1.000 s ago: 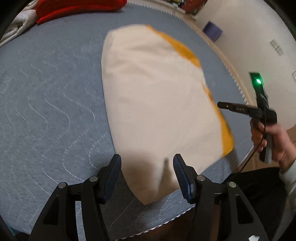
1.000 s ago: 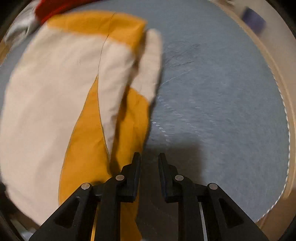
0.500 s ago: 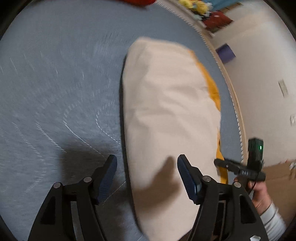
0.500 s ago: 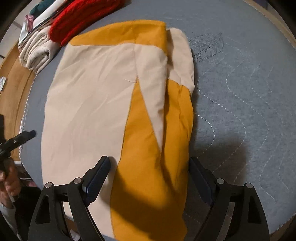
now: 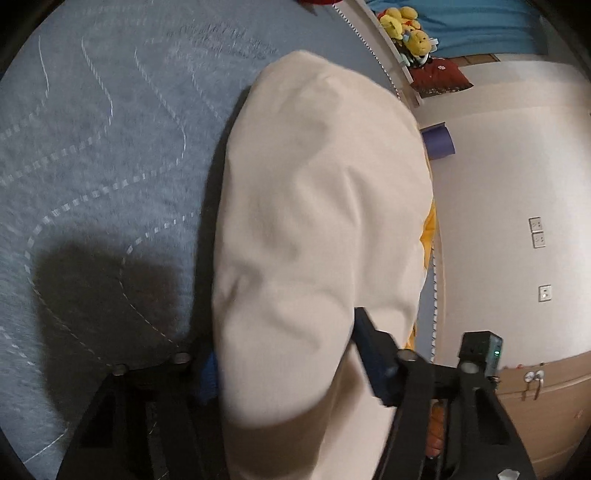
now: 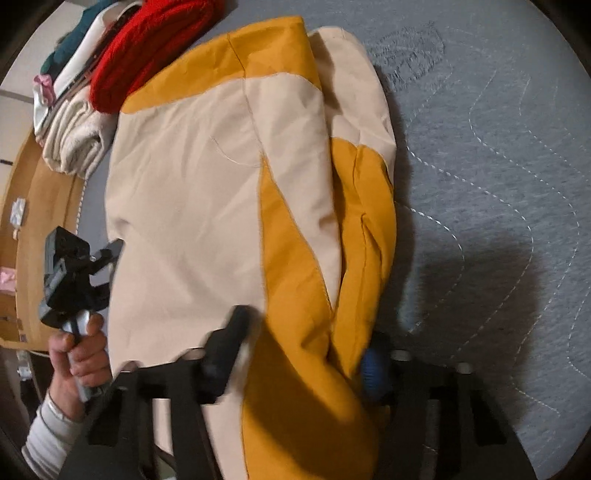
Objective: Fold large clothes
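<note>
A large cream and orange garment (image 6: 207,192) lies partly folded on a grey quilted bed (image 6: 498,166). In the left wrist view its cream side (image 5: 317,221) fills the middle. My left gripper (image 5: 284,358) is open, its fingers straddling the near cream edge, with cloth lying between them. My right gripper (image 6: 303,354) is open wide, its fingers on either side of the near orange part of the garment. The left gripper also shows in the right wrist view (image 6: 74,273), held in a hand at the garment's left edge.
A red knit (image 6: 147,48) and folded cream and teal clothes (image 6: 74,136) are stacked at the bed's far left. Plush toys (image 5: 410,33) and a purple box (image 5: 437,142) sit beyond the bed by a white wall. A wooden cabinet (image 5: 546,398) stands at right.
Both grippers have moved in onto the garment's near edge. The right gripper went from nearly shut to wide open. The left stayed open and swung round to the cream side.
</note>
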A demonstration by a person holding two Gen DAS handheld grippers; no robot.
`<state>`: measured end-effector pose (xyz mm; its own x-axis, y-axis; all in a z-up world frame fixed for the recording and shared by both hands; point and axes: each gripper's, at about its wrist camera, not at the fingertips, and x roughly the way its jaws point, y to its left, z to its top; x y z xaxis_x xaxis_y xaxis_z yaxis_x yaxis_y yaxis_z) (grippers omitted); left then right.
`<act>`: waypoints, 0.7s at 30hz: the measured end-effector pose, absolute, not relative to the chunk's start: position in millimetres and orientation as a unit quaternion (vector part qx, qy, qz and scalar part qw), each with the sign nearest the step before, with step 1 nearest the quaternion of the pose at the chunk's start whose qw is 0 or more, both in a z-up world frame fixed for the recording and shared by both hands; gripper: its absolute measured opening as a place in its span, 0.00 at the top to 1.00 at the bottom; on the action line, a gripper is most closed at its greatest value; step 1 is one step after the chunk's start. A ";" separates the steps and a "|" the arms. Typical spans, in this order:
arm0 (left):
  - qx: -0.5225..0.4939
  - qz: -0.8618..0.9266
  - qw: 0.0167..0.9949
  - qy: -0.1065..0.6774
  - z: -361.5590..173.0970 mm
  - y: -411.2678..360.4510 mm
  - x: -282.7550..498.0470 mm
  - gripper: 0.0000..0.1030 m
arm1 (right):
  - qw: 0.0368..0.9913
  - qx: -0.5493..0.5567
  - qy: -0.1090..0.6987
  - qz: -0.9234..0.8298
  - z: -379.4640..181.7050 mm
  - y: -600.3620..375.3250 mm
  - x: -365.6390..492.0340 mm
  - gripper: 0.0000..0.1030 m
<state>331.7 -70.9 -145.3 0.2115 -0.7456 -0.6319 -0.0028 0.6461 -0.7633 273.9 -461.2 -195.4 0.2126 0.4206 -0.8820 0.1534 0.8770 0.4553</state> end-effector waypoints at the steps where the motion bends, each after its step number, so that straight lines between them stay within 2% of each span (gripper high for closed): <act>1: -0.326 -0.264 0.709 0.567 -136.7 -69.8 332.0 0.56 | 0.748 0.233 0.616 0.086 -191.9 -460.5 274.0 0.68; 3: -0.314 -0.267 0.723 0.555 -116.2 -65.8 335.1 0.59 | 0.757 0.233 0.606 0.078 -182.7 -458.3 275.5 0.80; 6: -0.294 -0.256 0.750 0.534 -87.9 -47.4 342.6 0.60 | 0.772 0.234 0.586 0.081 -170.6 -448.1 279.8 0.85; 12: -0.316 -0.196 0.768 0.522 -79.1 30.4 359.6 0.59 | 0.798 0.218 0.546 0.132 -146.3 -390.0 305.0 0.89; 16: -0.330 -0.150 0.742 0.564 -104.8 77.0 368.0 0.51 | 0.811 0.201 0.523 0.167 -131.7 -348.9 323.2 0.89; 18: -0.336 -0.138 0.737 0.570 -112.1 93.6 367.1 0.52 | 0.813 0.175 0.526 0.178 -131.9 -331.0 327.4 0.89; 21: -0.321 -0.147 0.759 0.548 -88.0 104.6 357.7 0.49 | 0.804 0.134 0.553 0.175 -144.9 -315.3 321.5 0.87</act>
<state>357.8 104.6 -88.0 0.3574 -0.5742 -0.7366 -0.1288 0.7508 -0.6478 321.5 -315.3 -144.9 0.3278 0.4295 -0.8415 -0.1327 0.9028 0.4090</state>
